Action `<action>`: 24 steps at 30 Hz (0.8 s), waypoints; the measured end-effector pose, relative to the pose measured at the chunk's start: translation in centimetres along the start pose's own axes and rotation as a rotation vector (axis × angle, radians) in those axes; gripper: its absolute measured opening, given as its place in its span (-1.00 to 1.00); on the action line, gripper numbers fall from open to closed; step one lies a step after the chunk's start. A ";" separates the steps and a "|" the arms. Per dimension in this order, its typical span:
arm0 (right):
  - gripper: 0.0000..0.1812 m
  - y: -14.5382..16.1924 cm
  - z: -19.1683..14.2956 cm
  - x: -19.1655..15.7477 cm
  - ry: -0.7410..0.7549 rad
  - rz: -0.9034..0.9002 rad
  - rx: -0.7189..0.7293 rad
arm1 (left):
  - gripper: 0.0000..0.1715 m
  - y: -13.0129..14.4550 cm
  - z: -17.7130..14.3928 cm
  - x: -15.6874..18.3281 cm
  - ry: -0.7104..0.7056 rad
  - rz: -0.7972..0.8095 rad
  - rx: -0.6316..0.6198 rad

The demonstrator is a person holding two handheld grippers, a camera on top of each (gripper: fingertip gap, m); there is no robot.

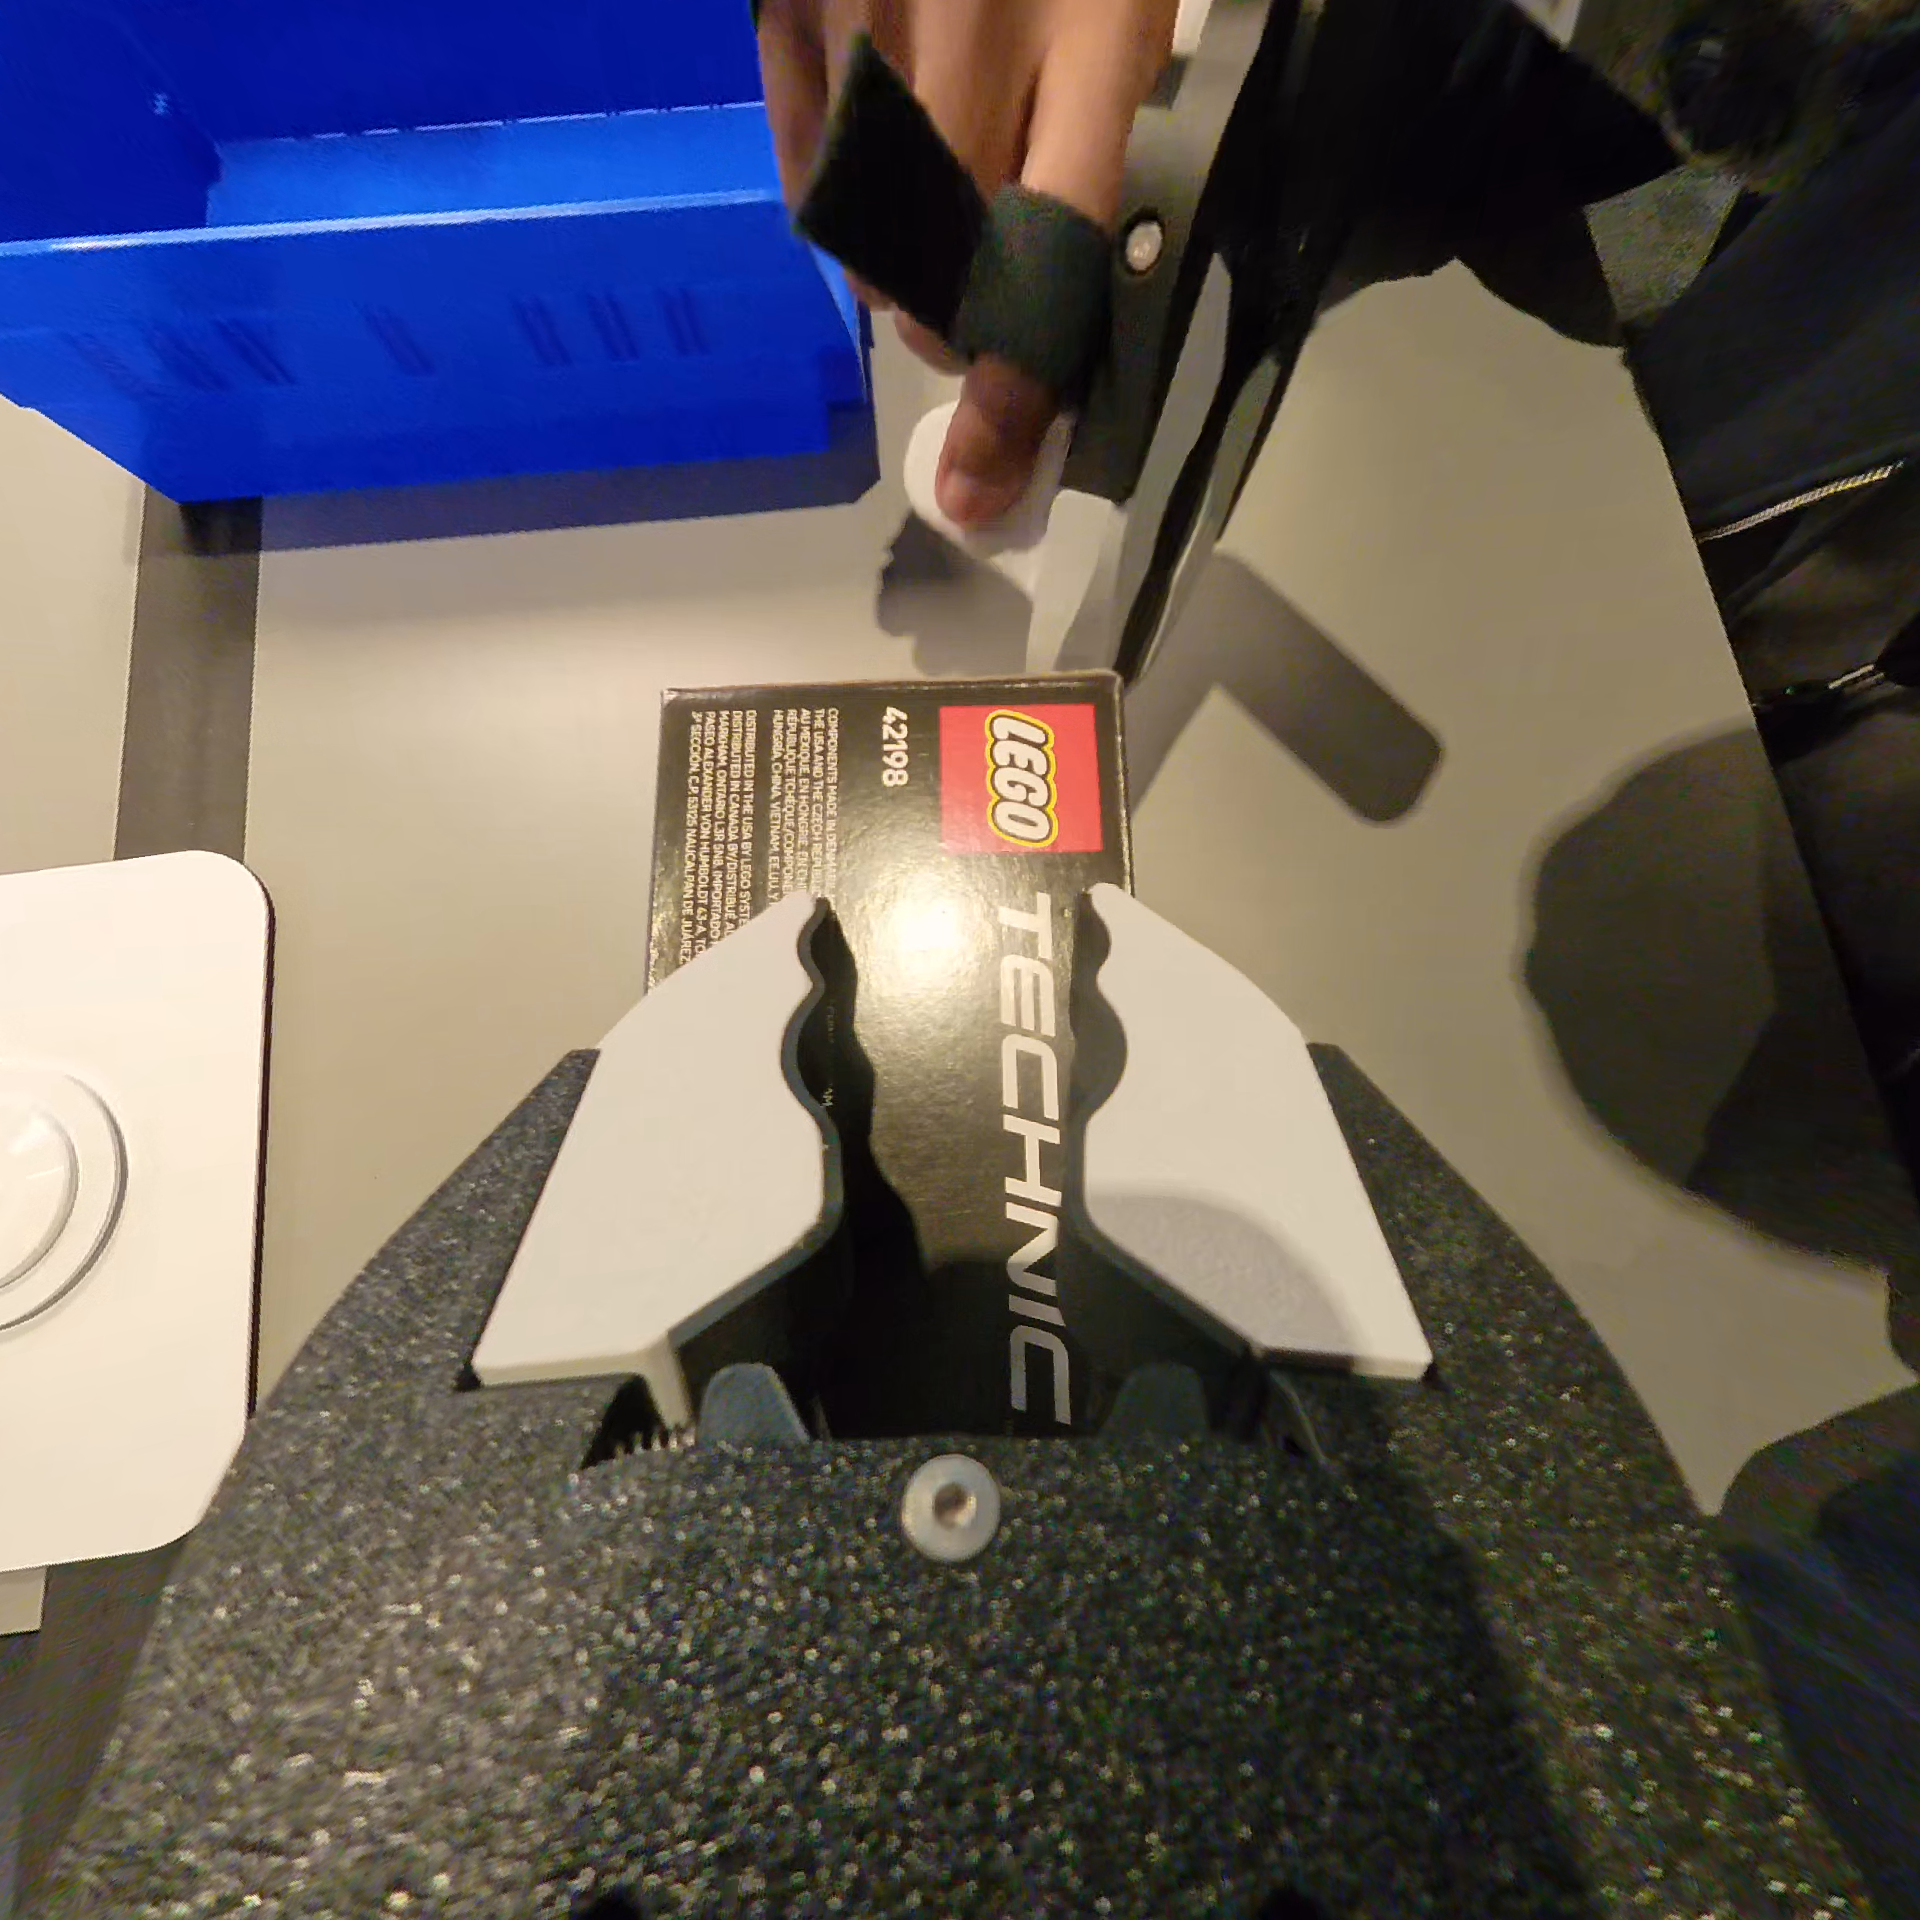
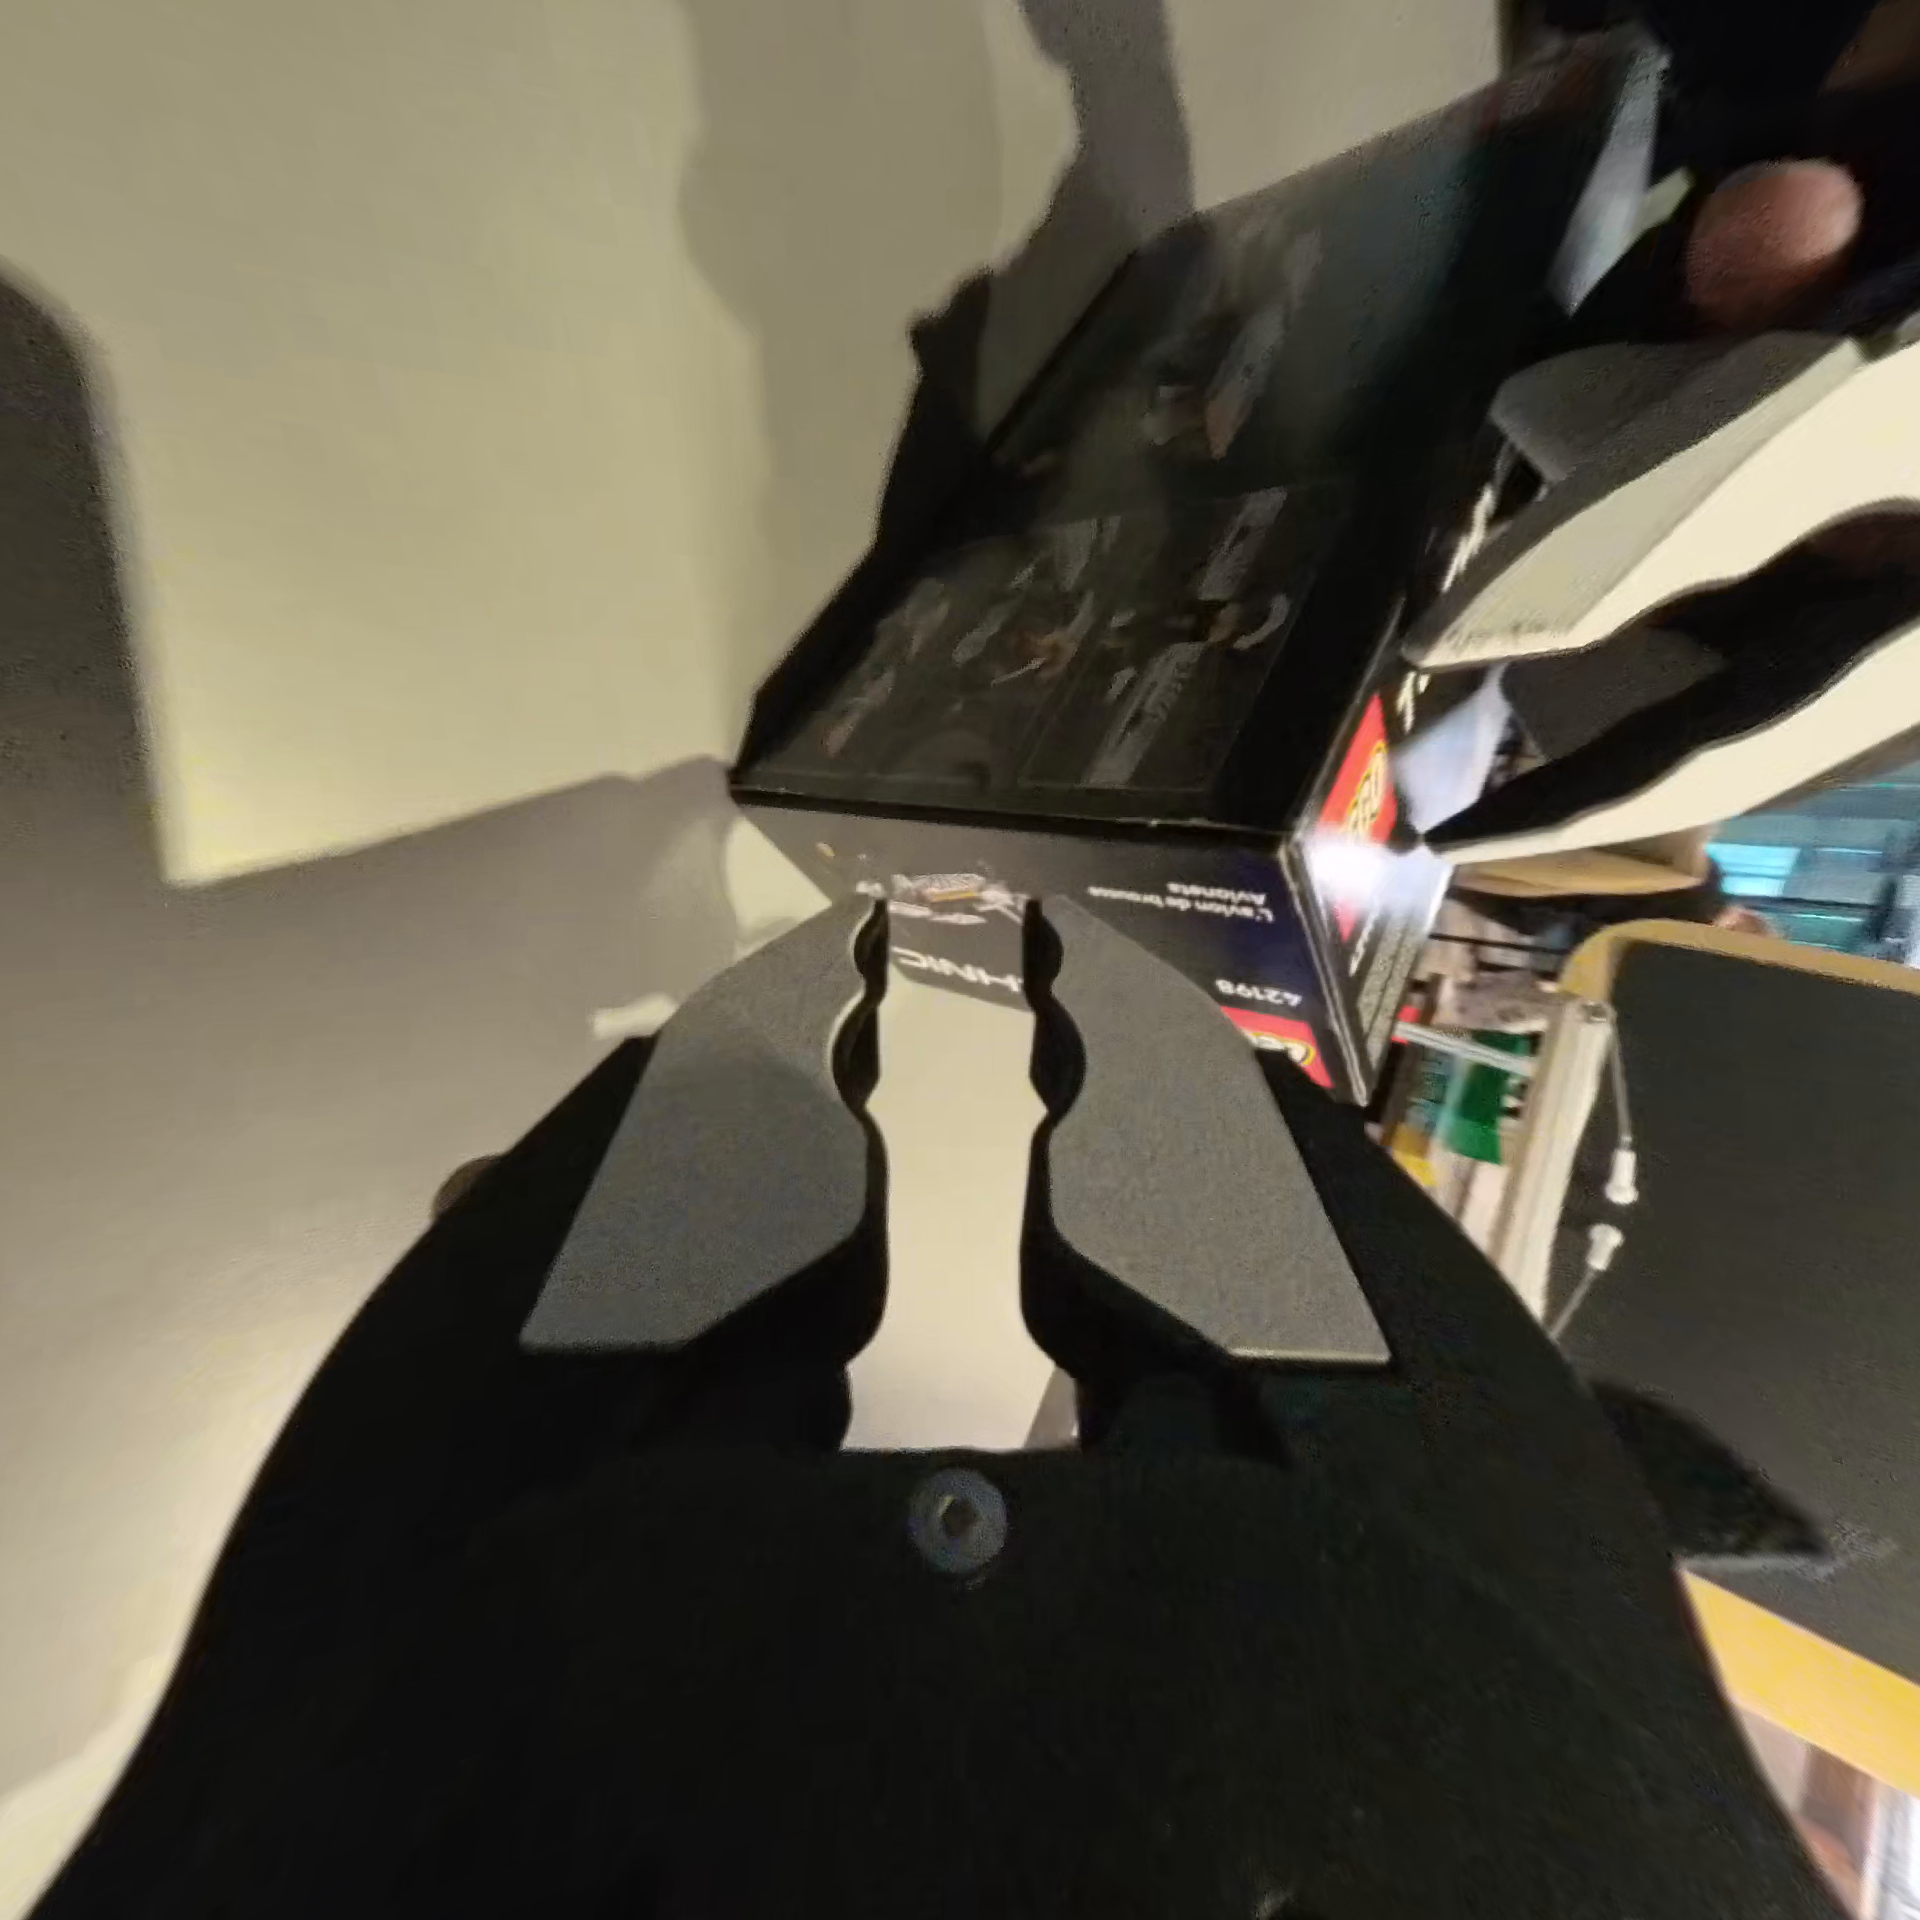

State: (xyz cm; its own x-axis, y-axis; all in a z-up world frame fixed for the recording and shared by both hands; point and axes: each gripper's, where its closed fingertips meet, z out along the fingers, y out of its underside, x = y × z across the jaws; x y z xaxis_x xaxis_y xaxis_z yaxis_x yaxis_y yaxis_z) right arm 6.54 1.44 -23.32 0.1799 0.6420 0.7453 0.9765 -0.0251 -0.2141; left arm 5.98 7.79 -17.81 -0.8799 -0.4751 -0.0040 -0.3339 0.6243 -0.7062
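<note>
A black toy-brick box (image 1: 790,790) with a red logo stands on its long narrow side on the grey table (image 1: 468,727). My left gripper (image 1: 958,899) is open, and its grey fingers lie over the box's top narrow face. I cannot tell whether they touch it. In the right wrist view the box (image 2: 1091,571) fills the upper middle, with the left gripper (image 2: 1421,740) on its logo side. My right gripper (image 2: 956,914) is open by a narrow gap, with its fingertips at the box's end face. One of its white fingers (image 1: 1023,540) shows blurred beyond the box's far end.
A blue plastic bin (image 1: 416,343) stands at the far left of the table. A white square tray with a round recess (image 1: 125,1143) lies at the left edge. A person's hand (image 1: 935,135) and dark clothing (image 1: 1787,416) are at the far right. Shelves (image 2: 1475,1091) stand beyond the table. My hands' fingertips stand some 9 centimetres from each other.
</note>
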 end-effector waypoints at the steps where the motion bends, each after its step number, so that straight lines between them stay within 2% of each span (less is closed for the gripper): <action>1: -0.66 -0.2 0.2 0.1 0.010 0.007 0.015 | -0.48 0.0 0.0 0.0 0.000 0.000 0.000; 5: -0.65 -0.5 0.0 0.4 -0.012 0.136 0.097 | -0.48 0.0 0.0 0.0 0.000 0.000 0.000; 7: -0.65 -0.3 -0.3 0.9 0.010 0.259 0.152 | -0.48 0.0 0.0 0.0 0.000 0.000 0.000; 8: -0.64 0.0 -0.4 1.6 0.060 0.342 0.184 | -0.48 0.0 0.0 0.0 0.000 0.000 0.001; 12: -0.41 1.8 -0.2 3.8 0.256 0.747 0.334 | -0.48 0.0 0.0 0.0 -0.003 0.001 0.000; 14: -0.35 2.2 0.5 3.7 0.295 0.867 0.370 | -0.46 0.0 -0.1 0.0 -0.009 0.002 -0.002; 17: -0.36 1.7 1.0 3.1 0.284 0.912 0.408 | -0.40 0.1 -0.2 0.0 -0.021 0.004 -0.006; 24: -0.25 1.0 1.3 2.6 0.312 0.856 0.425 | -0.38 0.1 -0.1 -0.1 -0.015 -0.006 -0.004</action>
State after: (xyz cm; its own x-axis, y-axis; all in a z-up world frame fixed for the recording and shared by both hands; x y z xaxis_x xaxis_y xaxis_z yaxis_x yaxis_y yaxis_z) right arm 7.88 4.10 -22.38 0.8842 0.3049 0.3539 0.3913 -0.0694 -0.9177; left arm 5.98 8.00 -17.82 -0.8729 -0.4878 -0.0102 -0.3404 0.6239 -0.7035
